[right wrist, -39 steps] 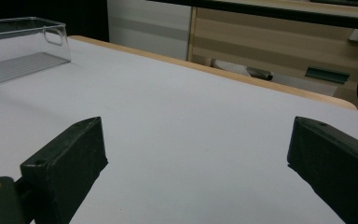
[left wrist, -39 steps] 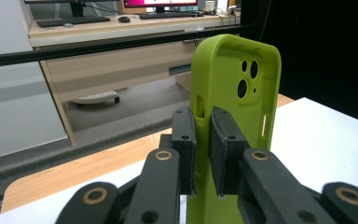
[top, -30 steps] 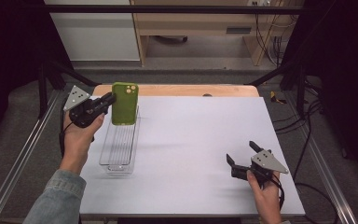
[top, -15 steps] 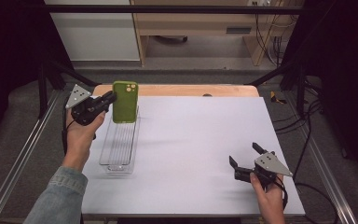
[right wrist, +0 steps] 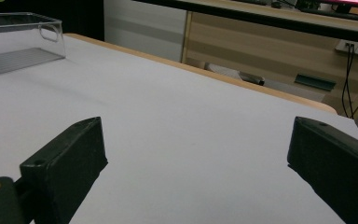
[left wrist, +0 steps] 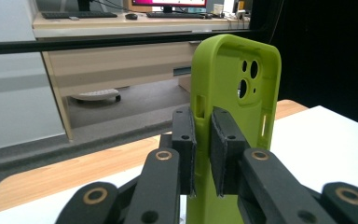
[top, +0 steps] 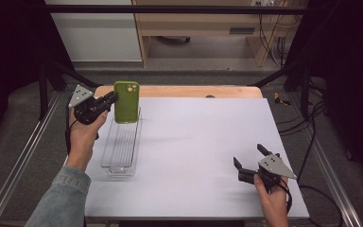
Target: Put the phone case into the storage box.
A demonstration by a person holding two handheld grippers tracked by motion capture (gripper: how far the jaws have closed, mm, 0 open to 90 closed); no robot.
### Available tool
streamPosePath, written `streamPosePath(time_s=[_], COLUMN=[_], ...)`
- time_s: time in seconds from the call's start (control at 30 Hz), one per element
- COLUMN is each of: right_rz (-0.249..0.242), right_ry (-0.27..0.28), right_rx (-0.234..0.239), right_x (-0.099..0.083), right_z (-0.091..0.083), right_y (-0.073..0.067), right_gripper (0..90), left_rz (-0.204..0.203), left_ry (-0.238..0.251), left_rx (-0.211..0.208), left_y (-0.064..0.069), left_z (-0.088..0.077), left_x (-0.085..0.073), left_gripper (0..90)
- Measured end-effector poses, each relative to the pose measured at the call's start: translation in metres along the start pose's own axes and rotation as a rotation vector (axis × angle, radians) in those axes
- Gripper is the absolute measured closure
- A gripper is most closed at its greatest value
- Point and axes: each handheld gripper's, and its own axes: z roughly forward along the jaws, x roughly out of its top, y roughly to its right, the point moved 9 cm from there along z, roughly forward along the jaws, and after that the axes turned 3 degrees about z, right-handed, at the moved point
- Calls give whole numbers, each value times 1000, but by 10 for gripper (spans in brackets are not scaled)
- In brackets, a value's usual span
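Green silicone is what we watch: in the high view the phone case (top: 126, 101) stands upright over the far end of the clear tray (top: 121, 144), near the counter's (top: 203, 156) far left corner, and it has sunk slightly toward the tray since a second ago, so we judge a lowering under way. The left hand-held gripper (top: 112, 98) pinches it. In the left gripper view the pads (left wrist: 226, 149) clamp the case's edge. In the right gripper view the right hand-held gripper (right wrist: 196, 163) gapes empty over the counter.
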Motion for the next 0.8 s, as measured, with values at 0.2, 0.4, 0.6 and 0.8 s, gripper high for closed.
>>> streamPosePath(time_s=[0.2, 0.4, 0.6, 0.8], right_rz=[-2, -3, 2, 1], right_ry=[-5, -9, -11, -13], right_rx=[8, 9, 10, 8], right_x=[-1, -2, -2, -2], right_z=[1, 2, 1, 2], right_y=[-1, -2, -1, 0], right_gripper=[45, 45, 46, 46], left_rz=[-12, -3, 8, 10], left_ry=[5, -1, 3, -3], left_rx=[1, 5, 7, 9], left_y=[-2, -2, -3, -4], left_z=[4, 5, 7, 8], left_x=[-2, -4, -6, -7], left_gripper=[809, 810, 809, 809])
